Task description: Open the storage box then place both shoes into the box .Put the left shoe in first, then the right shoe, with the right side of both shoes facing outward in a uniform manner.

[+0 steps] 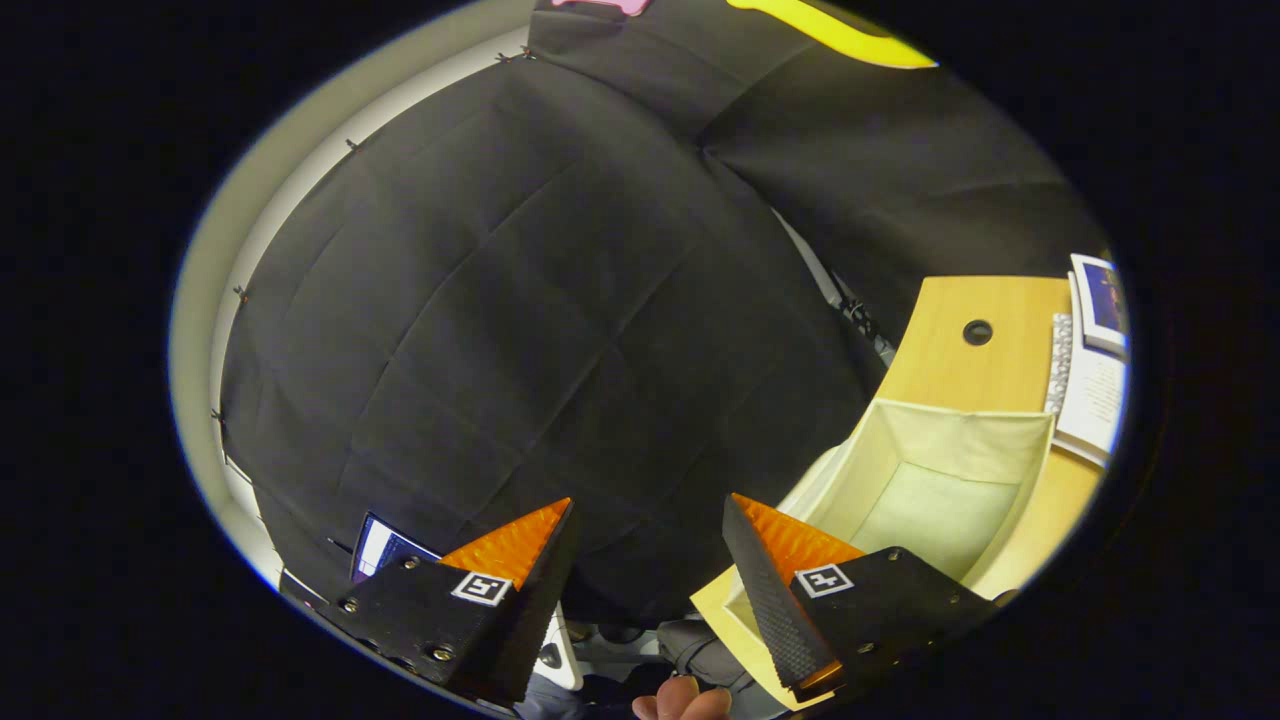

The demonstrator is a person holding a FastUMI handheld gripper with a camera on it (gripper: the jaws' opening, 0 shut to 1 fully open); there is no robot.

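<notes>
A: Entry, gripper view. Biggest item first: the booth's black cloth wall spans most of what lies beyond the fingers, creased and pinned along its far edge. The gripper is tilted and pointed at the cloth rather than at the work.

B: Next in size?

A: Wooden table, off to the right-hand finger's side, with a round cable hole in its top. On it sits the storage box, cream fabric, mouth open, pale floor visible, nothing inside. It lies just beyond and partly behind the right finger.

B: Shoes?

A: Cannot locate either shoe from here. Some printed papers lie at the table's far end past the box.

B: Gripper state?

A: Gripper: fingers spread wide, nothing between them but cloth in the distance. A person's fingertips show low down between the two fingers, near some dark and white equipment I cannot identify.

B: Handling judgement on the box?

A: Looks like a soft-sided fabric bin: light, walls likely to flex or fold inward if pinched hard, and liable to slide on the smooth wood if nudged. As it appears open already, I would leave it alone; if it needs steadying, take the top hem of the near wall, where the cloth looks doubled.

B: And the shoes, once found?

A: Judgement only: grip at the heel collar or the upper's rim, which should be firm enough for two fingers.
</notes>
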